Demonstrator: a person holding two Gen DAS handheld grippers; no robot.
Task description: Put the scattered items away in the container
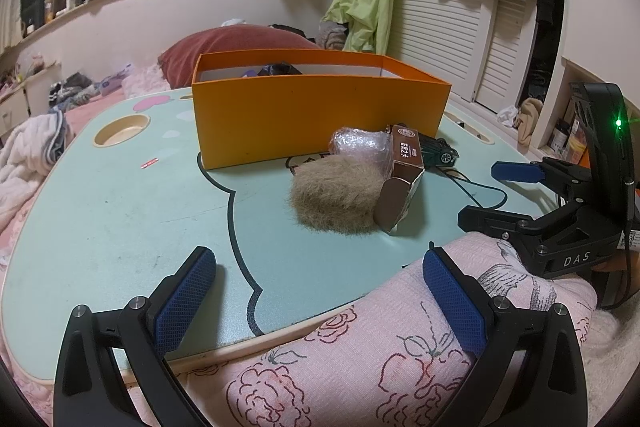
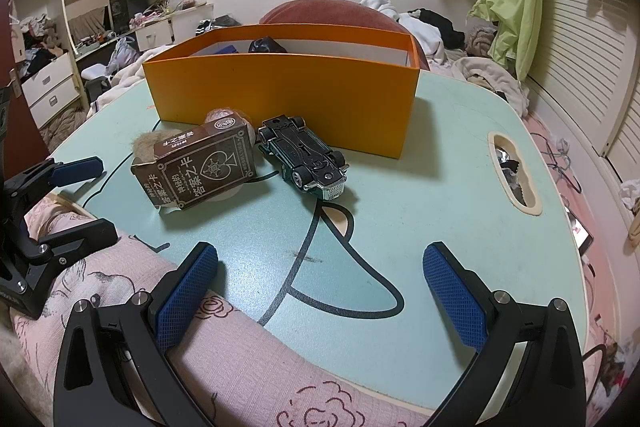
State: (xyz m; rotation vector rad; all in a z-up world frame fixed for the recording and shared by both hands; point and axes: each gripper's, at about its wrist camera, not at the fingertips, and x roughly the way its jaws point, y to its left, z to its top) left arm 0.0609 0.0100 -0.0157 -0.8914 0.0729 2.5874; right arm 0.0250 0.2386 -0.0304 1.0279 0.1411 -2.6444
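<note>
An orange box (image 1: 316, 115) (image 2: 280, 99) stands open on the pale green table (image 1: 120, 211) (image 2: 440, 187), with dark items inside. In front of it lie a furry beige ball (image 1: 336, 199), a bubble-wrapped bundle (image 1: 360, 143), a brown card box (image 1: 404, 179) (image 2: 200, 167) and an upturned dark green toy car (image 2: 304, 155) (image 1: 440, 151). My left gripper (image 1: 320, 299) is open and empty at the near table edge. My right gripper (image 2: 320, 299) is open and empty, short of the car; it also shows in the left wrist view (image 1: 496, 195).
A pink floral quilt (image 1: 360, 355) (image 2: 200, 367) lies under both grippers. The table has a round cup recess (image 1: 120, 131) and an oval slot (image 2: 516, 175). A red pillow (image 1: 224, 47) and bedding lie behind the box.
</note>
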